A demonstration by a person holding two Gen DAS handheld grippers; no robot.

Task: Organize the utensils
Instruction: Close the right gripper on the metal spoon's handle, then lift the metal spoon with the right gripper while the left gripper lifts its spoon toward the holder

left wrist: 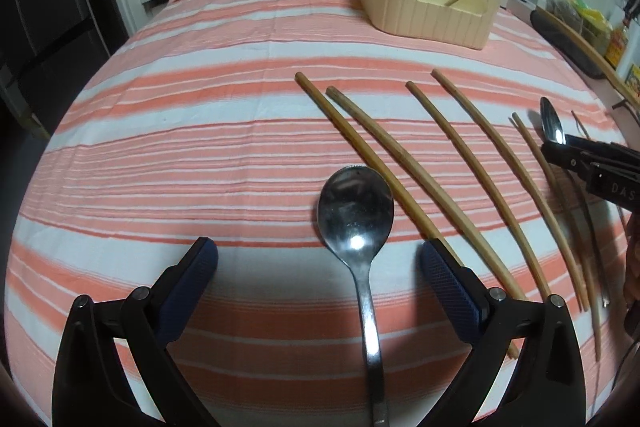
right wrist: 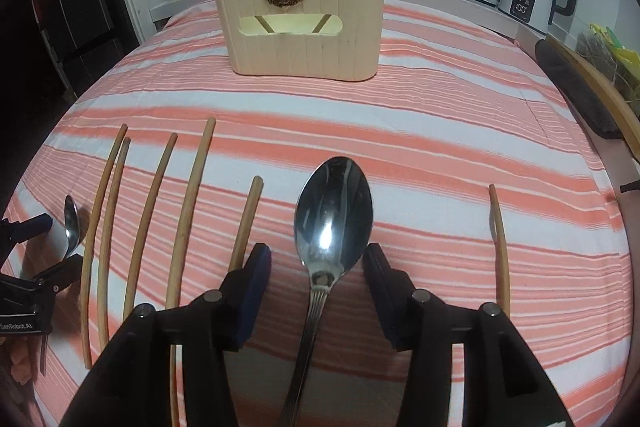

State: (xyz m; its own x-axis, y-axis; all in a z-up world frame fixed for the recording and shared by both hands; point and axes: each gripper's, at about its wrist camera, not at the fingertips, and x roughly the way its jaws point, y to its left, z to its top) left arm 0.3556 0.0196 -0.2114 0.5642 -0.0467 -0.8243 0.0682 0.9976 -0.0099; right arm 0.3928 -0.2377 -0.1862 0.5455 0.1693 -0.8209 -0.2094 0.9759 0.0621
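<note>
We judge the step in hand to be the pick-up of two spoons, one per gripper. Nearest, the left gripper [left wrist: 319, 259] hangs low over the striped surface [left wrist: 160, 155], its jaws spread wide and grasping nothing; the round-bowled spoon [left wrist: 355, 211] lies between them, handle running back under the wrist. The right gripper [right wrist: 317, 263] likewise straddles the larger spoon [right wrist: 333, 211], jaws released and narrower, neither pad touching it as far as we can tell. Both tools point forward, roughly level. Beside the jaws lie loose chopsticks [left wrist: 436, 163], fanned side by side. Beyond the jaws stands the cream holder [right wrist: 304, 23], chopsticks already leaning in it. Next, we judge, each pair must close on its handle, lift, and carry forward to the holder.
</note>
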